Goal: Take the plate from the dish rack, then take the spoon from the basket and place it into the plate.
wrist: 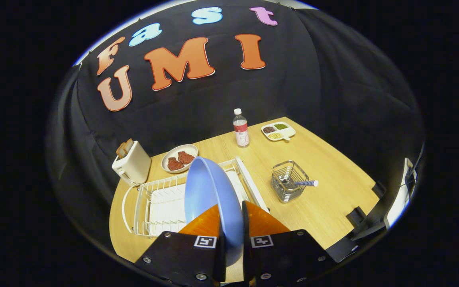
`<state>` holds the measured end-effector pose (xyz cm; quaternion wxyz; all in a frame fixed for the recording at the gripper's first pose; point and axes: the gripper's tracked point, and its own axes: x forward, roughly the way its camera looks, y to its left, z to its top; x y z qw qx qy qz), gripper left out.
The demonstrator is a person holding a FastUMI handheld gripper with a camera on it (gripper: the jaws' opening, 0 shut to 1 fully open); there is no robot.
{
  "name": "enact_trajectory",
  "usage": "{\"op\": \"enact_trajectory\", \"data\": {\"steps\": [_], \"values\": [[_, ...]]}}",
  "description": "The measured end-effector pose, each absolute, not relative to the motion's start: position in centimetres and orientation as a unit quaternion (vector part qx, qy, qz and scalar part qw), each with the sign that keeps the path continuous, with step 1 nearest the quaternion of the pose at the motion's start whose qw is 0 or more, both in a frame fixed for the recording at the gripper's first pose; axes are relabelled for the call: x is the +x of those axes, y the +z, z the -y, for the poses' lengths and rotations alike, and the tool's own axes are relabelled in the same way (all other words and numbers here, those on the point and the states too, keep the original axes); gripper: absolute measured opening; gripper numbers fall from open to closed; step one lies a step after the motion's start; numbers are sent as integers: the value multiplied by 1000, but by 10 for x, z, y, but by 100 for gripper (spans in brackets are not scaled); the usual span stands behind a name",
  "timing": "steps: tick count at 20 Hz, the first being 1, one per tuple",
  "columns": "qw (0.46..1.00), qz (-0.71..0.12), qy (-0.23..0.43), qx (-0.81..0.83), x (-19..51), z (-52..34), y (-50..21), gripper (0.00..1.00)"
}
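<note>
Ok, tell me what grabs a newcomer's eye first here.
The blue plate, held on edge between the gripper fingers, above the white rack. Beyond the fingers to the right, a wire basket holds the spoon; a toaster stands past the rack.

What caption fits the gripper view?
Gripper shut on blue plate above the rack; spoon waits in basket.

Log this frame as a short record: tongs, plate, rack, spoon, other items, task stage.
tongs: shut on plate rim
plate: blue, held on edge, above rack
rack: white, on table, beyond the tongs
spoon: in wire basket, handle sticking out, right of rack
other items: toaster, dish of red pieces, bottle, divided tray
task stage: plate taken, spoon not yet picked
</note>
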<state>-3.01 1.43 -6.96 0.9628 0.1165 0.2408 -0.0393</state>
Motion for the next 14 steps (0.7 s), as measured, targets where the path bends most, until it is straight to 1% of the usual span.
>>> {"op": "enact_trajectory", "data": {"steps": [5,14], "values": [[956,-247,-22,154,-61,-4,-88,17],[925,-292,-9,242,-98,12,-154,17]]}}
